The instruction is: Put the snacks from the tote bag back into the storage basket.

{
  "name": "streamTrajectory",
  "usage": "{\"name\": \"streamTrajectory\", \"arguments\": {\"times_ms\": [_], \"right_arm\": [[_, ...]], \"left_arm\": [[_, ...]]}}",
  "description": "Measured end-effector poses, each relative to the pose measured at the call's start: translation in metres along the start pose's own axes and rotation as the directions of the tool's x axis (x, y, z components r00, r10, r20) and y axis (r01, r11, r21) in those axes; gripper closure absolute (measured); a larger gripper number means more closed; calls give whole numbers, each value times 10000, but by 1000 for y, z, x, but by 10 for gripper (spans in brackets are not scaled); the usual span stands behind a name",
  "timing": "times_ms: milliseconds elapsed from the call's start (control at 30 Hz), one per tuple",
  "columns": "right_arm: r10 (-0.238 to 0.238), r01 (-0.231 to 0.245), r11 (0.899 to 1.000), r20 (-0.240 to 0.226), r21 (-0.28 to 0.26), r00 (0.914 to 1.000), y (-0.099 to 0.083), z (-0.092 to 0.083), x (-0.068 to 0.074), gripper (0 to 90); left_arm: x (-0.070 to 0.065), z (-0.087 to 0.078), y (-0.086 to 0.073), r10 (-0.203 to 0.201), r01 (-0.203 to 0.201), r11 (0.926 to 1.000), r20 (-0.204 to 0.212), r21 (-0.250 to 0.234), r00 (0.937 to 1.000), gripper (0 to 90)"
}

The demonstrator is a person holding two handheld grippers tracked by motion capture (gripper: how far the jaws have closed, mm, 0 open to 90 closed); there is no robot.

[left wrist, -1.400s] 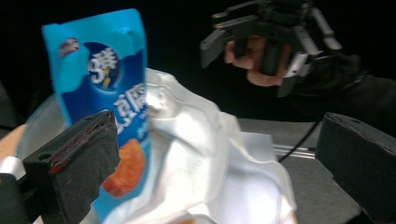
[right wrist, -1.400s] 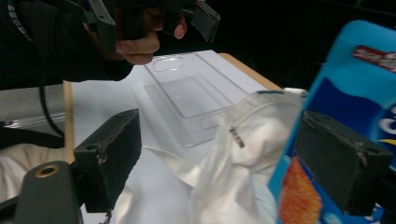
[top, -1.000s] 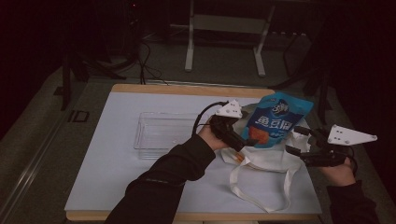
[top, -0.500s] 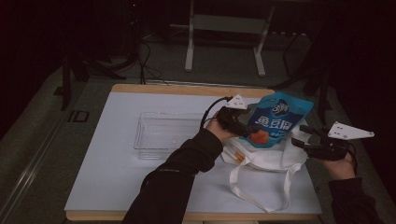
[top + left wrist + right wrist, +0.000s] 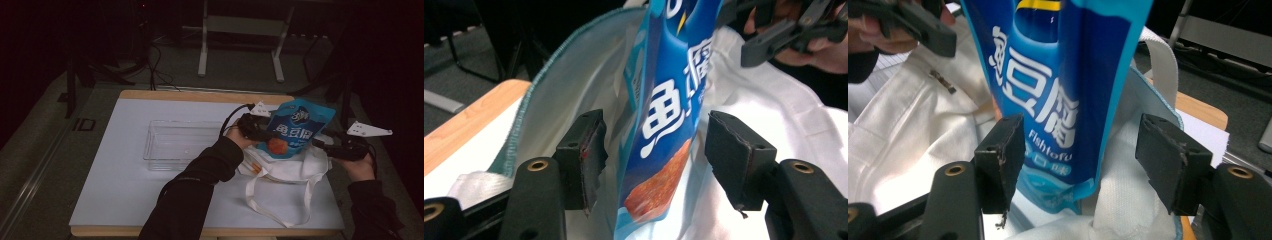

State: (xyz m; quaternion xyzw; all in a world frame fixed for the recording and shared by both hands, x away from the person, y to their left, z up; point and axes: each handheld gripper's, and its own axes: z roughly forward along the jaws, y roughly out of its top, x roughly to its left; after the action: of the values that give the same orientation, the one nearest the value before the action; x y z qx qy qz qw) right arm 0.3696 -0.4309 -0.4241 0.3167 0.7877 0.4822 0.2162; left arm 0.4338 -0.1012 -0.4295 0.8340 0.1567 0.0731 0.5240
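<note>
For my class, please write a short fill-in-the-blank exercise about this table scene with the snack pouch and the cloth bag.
1. The snack pouch is mostly ____ in colour.
2. The pouch stands over a white cloth ____ with long handles.
3. To the left of the pouch, the clear plastic tray holds ____.
4. In the left gripper view, the pouch's edge sits ____ the two black pads of the left gripper.

Missing words: blue; bag; nothing; between

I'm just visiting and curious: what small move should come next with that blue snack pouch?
Probably close the left gripper onto the blue fish tofu pouch. Its jaws have just been closing, yet both pads stand clear of the pouch, which stands upright over the white tote bag.
</note>
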Motion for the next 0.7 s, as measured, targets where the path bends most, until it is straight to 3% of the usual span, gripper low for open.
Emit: {"name": "streamTrajectory", "arguments": {"times_ms": [167,400,567,700], "right_arm": [[2,-4,10000,-297,-72,9996,6,5,-2,408],[-181,202,9993,-630,318,9979,10,19,2,494],[-392,442,9963,-693,730,9968,13,22,5,598],[-324,394,9937,-679,1048,9972,15,23,3,724]], "left_arm": [[-2,6,2,93,-83,9985,-188,535,9998,487],[-1,9,5,40,-11,9971,-383,754,9993,573],[-2,11,7,166,-124,9958,-465,909,9988,691],[-4,12,7,241,-195,9957,-507,900,9984,729]]}}
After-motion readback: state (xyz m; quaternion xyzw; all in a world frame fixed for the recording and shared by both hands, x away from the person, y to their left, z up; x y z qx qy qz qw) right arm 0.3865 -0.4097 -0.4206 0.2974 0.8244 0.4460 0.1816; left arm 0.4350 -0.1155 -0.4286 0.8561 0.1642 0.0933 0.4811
